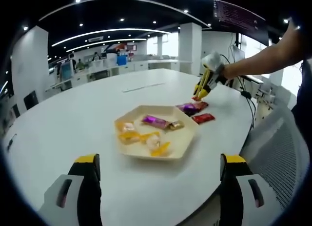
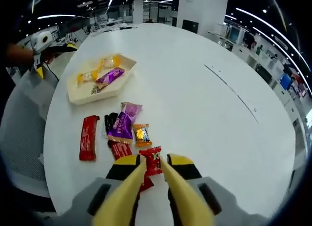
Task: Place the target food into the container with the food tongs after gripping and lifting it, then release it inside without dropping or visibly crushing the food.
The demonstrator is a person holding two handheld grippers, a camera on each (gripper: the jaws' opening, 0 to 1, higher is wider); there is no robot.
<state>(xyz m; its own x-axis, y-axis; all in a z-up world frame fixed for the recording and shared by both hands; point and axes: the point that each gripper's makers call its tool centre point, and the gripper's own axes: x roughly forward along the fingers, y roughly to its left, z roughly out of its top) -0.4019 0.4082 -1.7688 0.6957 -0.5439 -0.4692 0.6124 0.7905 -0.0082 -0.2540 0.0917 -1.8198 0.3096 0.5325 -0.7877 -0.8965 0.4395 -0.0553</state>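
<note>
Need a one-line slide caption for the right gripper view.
Right tool with yellow tongs closing around a red-wrapped candy on the white table, more wrapped snacks and a beige tray beyond.

The right tongs (image 2: 153, 170) close around a red snack packet (image 2: 152, 163) on the white desk (image 2: 204, 113). Just beyond lie a purple packet (image 2: 123, 123), a small orange one (image 2: 142, 134) and a long red bar (image 2: 88, 137). The cream tray (image 2: 80, 95) holds more wrapped snacks.

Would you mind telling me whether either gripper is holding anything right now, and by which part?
The right gripper holds yellow tongs, whose tips close on the red candy wrapper near its lower edge. The left gripper holds nothing, jaws open.
</note>
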